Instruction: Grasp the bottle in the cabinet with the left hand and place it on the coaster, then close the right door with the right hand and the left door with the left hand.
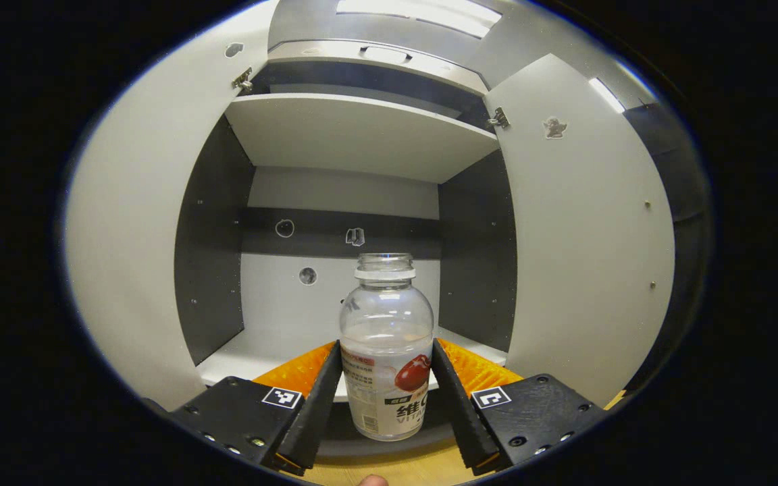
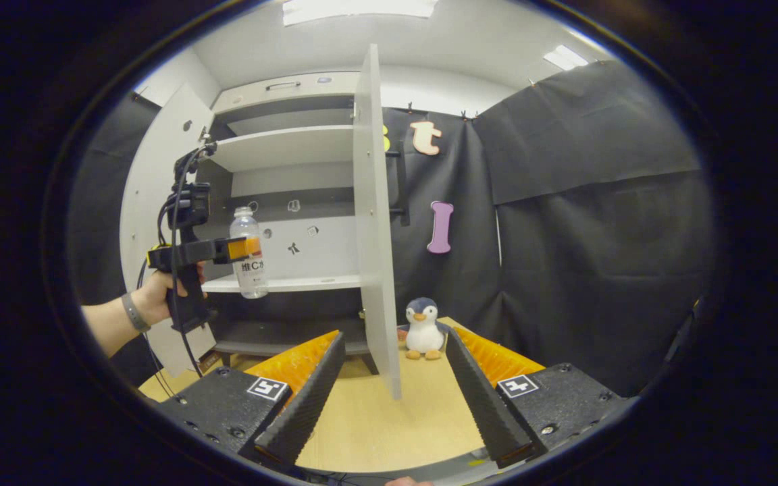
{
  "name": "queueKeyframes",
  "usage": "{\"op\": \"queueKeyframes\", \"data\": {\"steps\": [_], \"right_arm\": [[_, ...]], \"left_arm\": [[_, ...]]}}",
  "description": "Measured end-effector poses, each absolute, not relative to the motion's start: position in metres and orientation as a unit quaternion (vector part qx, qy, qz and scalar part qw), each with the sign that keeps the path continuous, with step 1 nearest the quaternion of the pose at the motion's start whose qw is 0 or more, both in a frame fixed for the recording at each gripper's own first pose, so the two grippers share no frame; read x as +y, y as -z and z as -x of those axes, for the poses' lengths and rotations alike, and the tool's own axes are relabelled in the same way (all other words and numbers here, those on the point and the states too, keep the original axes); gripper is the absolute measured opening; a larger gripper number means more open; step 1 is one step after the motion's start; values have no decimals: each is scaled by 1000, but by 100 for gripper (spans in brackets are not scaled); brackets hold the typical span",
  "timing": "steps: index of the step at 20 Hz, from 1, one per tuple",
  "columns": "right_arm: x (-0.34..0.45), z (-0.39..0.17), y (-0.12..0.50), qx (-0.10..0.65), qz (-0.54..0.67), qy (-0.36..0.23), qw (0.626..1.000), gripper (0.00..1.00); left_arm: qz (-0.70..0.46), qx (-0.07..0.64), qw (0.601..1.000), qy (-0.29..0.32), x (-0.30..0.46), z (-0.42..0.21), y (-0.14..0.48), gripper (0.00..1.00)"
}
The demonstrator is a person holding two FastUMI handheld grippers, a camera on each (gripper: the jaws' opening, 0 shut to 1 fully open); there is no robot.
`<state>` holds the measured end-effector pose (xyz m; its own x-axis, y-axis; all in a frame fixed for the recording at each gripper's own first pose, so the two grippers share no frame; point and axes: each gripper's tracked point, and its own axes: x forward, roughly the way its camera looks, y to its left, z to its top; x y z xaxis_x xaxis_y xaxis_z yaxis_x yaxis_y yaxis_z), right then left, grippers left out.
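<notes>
A clear bottle (image 1: 387, 317) with a white label, no cap and little in it stands upright between the fingers of my left gripper (image 1: 387, 352), which is shut on its lower half. It hangs just in front of the middle shelf (image 1: 261, 358) of the open cabinet. In the right gripper view the bottle (image 2: 250, 270) and the left gripper (image 2: 244, 248), held by a hand (image 2: 159, 297), are at the left before the shelf edge. My right gripper (image 2: 394, 337) is open and holds nothing, low over the wooden table (image 2: 375, 418), facing the edge of the right door (image 2: 374, 223).
Both cabinet doors stand wide open: the left door (image 1: 132, 256) and the right door (image 1: 585, 243) flank the bottle. An upper shelf (image 1: 362, 128) spans the cabinet. A penguin plush (image 2: 423, 331) sits on the table behind the right door.
</notes>
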<state>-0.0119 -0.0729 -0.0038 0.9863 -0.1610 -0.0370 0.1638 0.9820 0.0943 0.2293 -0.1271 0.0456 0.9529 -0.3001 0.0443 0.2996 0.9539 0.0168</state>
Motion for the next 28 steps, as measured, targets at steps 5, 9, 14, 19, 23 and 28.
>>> {"op": "queueKeyframes", "data": {"steps": [5, 9, 14, 19, 23, 28], "right_arm": [[-55, 19, -4, 6, -45, 52, 998, 98], [-46, 24, -10, 3, -43, 39, 998, 98], [-44, 28, -20, -3, -36, 36, 999, 98], [-39, 33, -36, -21, -45, 39, 998, 98], [-39, 34, -44, -29, -40, 42, 998, 98], [-40, 32, -42, -12, -33, 44, 998, 98]], "left_arm": [[-1, -40, 987, 156, -127, -167, -7, 76], [-14, -15, 989, 147, -131, -131, 49, 76], [6, 18, 991, 131, -136, -94, 114, 76], [-8, 41, 992, 120, -141, -75, 176, 76], [-5, 67, 989, 129, -150, -73, 215, 76], [-1, 63, 990, 125, -151, -72, 232, 77]]}}
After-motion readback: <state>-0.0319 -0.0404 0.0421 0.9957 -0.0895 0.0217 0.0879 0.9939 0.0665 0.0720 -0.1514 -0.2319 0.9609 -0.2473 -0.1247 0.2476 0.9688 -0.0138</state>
